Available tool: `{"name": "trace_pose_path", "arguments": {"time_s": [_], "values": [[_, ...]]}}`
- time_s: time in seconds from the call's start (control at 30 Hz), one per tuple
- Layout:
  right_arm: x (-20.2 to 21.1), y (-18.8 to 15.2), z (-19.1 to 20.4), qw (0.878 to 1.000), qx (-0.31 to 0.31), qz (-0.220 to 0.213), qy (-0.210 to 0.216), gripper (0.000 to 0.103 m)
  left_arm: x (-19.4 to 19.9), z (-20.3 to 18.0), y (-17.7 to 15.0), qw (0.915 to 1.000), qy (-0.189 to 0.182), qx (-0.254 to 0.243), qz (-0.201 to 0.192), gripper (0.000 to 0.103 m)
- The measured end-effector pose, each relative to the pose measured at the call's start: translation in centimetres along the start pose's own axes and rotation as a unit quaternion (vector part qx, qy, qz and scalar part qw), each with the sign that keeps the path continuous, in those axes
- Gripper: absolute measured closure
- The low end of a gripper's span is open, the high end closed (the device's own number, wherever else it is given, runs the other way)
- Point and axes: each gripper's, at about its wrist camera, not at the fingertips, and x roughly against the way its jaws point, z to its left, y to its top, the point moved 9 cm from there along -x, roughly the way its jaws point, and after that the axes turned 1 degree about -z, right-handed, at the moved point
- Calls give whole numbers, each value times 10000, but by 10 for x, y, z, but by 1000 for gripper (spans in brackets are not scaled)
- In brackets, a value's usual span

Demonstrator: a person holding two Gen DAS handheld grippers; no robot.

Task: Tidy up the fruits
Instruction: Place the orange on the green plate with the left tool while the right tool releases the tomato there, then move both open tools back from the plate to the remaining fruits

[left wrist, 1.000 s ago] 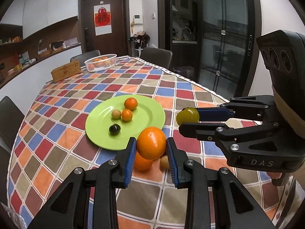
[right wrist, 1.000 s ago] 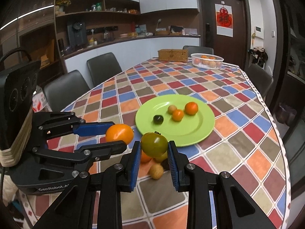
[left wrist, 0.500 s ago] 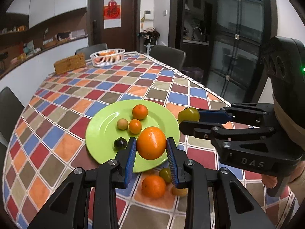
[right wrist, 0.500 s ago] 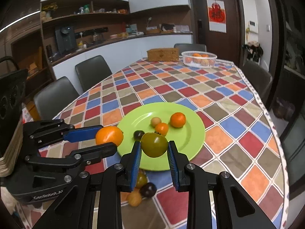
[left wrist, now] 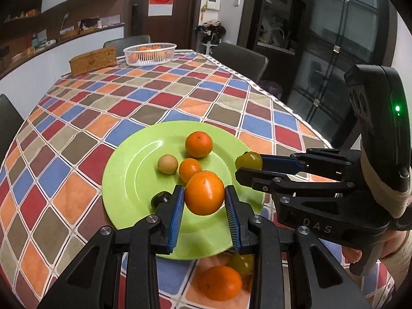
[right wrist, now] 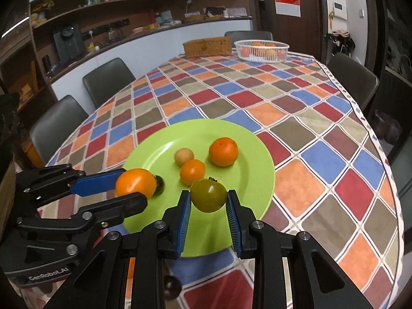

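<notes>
You're sitting roughly halfway, I'd say. Your left gripper point(left wrist: 204, 200) is pinching an orange point(left wrist: 204, 192) and your right gripper point(right wrist: 208, 200) is clamping a green tomato point(right wrist: 208, 195), both hanging over the near part of the green plate point(left wrist: 123, 177). Just past the jaws, the plate is holding a mandarin point(left wrist: 198, 144), a smaller orange fruit point(left wrist: 190, 169), a tan one point(left wrist: 167, 164) and a dark one point(left wrist: 161, 198). Behind the jaws, a few fruits like another orange point(left wrist: 221, 282) are waiting on the tablecloth point(left wrist: 144, 97).
</notes>
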Motion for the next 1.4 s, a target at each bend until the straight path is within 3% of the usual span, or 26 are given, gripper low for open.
{"name": "trace_pose_path", "arguments": {"time_s": [0.23, 0.33, 0.4, 0.87, 0.93, 1.4], "values": [[-20, -2, -8, 9999, -90, 98, 7, 74, -17, 6, -2, 9998, 48, 38, 184, 71], [-20, -4, -12, 9998, -161, 102, -49, 68, -16, 8, -2, 9998, 46, 68, 201, 61], [-17, -4, -15, 9997, -206, 61, -79, 66, -10, 9, -2, 9999, 82, 70, 130, 60], [56, -4, 8, 9981, 60, -558, -270, 63, 78, -3, -2, 9947, 606, -386, -738, 40], [70, -6, 13, 9971, 81, -686, -306, 57, 90, -6, -3, 9936, 610, -447, -844, 37], [124, -33, 54, 9926, 308, -1027, -567, 57, 135, -10, -25, 9889, 537, -828, -1112, 29]]}}
